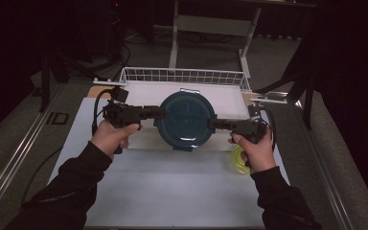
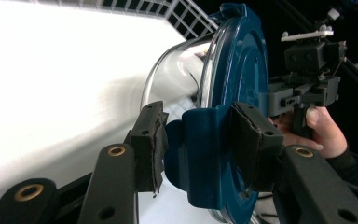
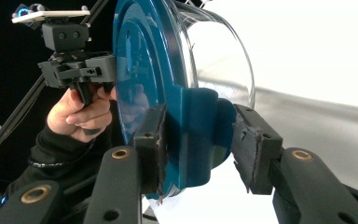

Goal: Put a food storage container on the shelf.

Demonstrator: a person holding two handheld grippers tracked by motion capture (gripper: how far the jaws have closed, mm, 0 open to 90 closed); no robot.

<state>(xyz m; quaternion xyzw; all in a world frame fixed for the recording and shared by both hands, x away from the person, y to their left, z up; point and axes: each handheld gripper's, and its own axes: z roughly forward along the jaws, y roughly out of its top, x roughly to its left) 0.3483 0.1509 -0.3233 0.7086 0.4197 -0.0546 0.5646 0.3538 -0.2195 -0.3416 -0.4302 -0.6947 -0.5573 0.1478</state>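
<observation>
In the high view, the left gripper (image 1: 159, 113) and the right gripper (image 1: 212, 124) are clamping opposite sides of a round glass container (image 1: 185, 120) with a blue lid, near the tabletop's (image 1: 172, 191) far edge, before a wire basket (image 1: 182, 75). In the left gripper view, the jaws are pinching a blue lid clasp (image 2: 200, 154). In the right gripper view, the jaws are gripping the opposite clasp (image 3: 198, 135), the glass bowl reaching away beyond it.

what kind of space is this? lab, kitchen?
Most likely a lab or recording workspace, not a kitchen. A white table stands among dark curtains, with a bare metal stand behind it. A person holds a lidded glass container between two handheld grippers, beside a wire basket.
</observation>
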